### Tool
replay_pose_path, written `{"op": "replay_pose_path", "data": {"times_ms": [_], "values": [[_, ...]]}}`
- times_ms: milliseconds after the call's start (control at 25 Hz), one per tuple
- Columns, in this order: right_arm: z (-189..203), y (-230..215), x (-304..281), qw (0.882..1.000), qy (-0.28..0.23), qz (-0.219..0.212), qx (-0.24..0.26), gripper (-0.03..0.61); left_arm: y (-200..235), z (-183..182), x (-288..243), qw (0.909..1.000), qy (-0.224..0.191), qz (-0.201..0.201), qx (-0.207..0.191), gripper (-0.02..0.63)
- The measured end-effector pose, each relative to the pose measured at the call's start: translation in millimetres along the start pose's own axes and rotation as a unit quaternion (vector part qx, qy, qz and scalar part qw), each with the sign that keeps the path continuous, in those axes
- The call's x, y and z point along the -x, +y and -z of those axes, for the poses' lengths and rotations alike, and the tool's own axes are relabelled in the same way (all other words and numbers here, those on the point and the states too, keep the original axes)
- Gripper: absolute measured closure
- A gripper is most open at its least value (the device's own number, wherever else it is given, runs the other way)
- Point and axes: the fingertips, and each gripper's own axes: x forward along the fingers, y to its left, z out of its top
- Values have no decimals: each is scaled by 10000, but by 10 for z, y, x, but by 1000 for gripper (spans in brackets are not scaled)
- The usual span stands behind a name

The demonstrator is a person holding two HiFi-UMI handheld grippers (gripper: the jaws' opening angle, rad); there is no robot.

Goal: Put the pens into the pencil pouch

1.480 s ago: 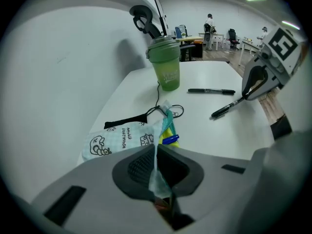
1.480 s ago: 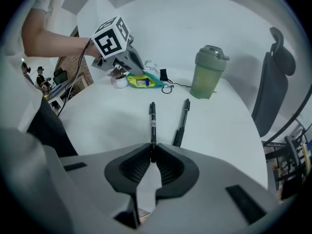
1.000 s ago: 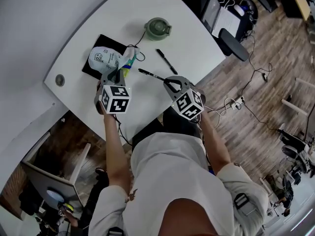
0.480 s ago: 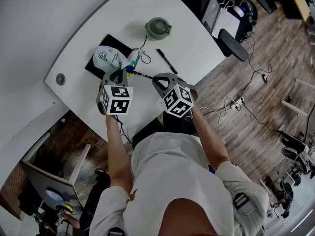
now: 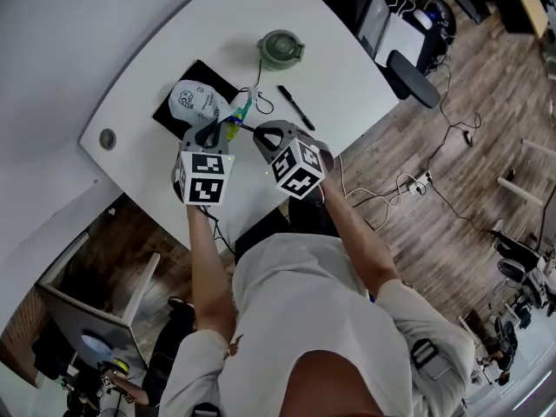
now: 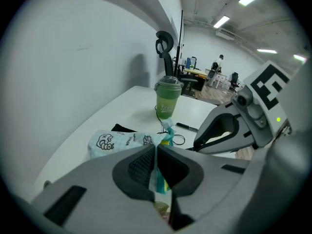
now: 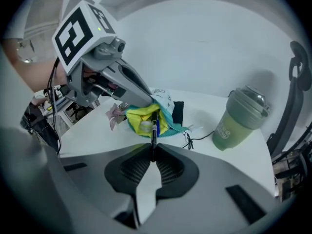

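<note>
The pale printed pencil pouch (image 5: 198,101) lies partly on a black mat (image 5: 174,115), its mouth toward me. My left gripper (image 5: 211,134) is shut on the teal lip of the pouch (image 6: 122,141) and holds the mouth up. In the right gripper view the yellow lining (image 7: 141,118) shows. My right gripper (image 7: 152,155) is shut on a black pen (image 7: 154,128). The pen's far end sits inside the pouch mouth. A second black pen (image 5: 295,108) lies loose on the table to the right.
A green lidded cup (image 5: 278,49) stands behind the pouch, with a thin black cord (image 7: 192,139) trailing from it. The curved white table (image 5: 130,50) ends at an edge close to my body. Office chairs and cables (image 5: 417,76) fill the wooden floor on the right.
My right gripper has carried the pen leftward until its end reached the pouch mouth. The left gripper has lifted slightly, still on the pouch's lip.
</note>
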Motion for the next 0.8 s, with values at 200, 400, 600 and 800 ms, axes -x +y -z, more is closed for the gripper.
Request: {"op": "replay_pose_path", "data": {"times_ms": [200, 400, 600, 800], "values": [[-129, -30, -107, 10000, -93, -26, -16, 540, -12, -43, 3, 9991, -145, 261, 292, 606], [-293, -34, -220, 9997, -239, -74, -19, 540, -38, -83, -13, 9978, -251, 431, 448, 606], [-380, -23, -349, 9990, -404, -107, -127, 540, -16, -103, -9, 9964, -344, 520, 573, 606], [-476, -25, -452, 9969, -686, -122, -357, 540, 4, -102, 16, 9952, -387, 597, 665, 606]]}}
